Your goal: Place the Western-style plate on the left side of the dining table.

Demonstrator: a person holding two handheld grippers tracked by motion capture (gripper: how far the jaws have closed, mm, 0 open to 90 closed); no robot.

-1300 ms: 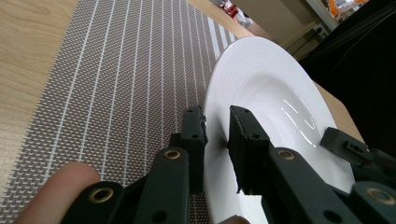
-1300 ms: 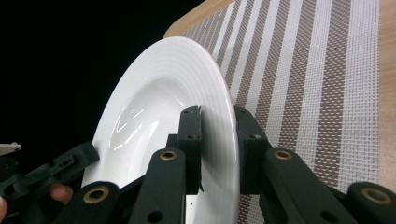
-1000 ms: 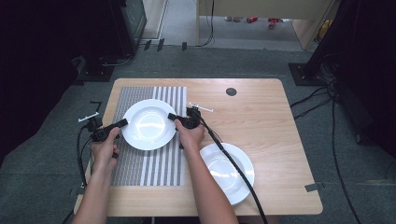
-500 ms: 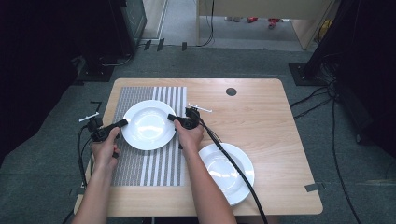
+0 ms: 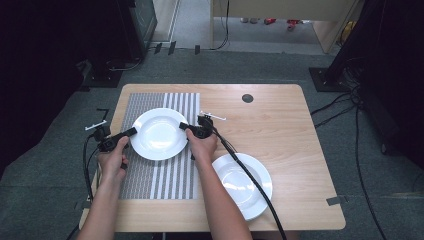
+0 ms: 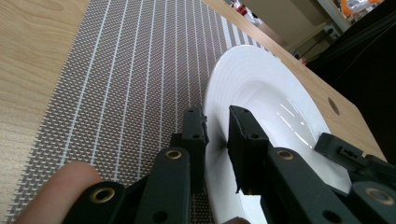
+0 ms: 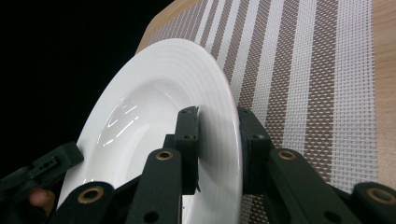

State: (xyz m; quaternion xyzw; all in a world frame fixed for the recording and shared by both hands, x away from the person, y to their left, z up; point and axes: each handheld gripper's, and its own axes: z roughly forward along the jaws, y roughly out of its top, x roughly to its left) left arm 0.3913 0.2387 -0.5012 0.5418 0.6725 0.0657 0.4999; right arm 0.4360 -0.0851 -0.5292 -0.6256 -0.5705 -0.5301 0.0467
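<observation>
Nothing has shifted since a second ago: white plate (image 5: 158,133) stays on the striped placemat (image 5: 160,170), far-left part of the table (image 5: 280,130). Left gripper (image 5: 131,132) at plate's left rim, jaws straddling it with a narrow gap, no firm clamp visible. Right gripper (image 5: 184,126) closed on the right rim. Second plate (image 5: 242,185) near right, on bare wood.

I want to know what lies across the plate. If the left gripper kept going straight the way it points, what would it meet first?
The left gripper already straddles the white plate's rim, so the plate itself comes first. Beyond it, roughly in line, sits the right gripper on the opposite rim.
</observation>
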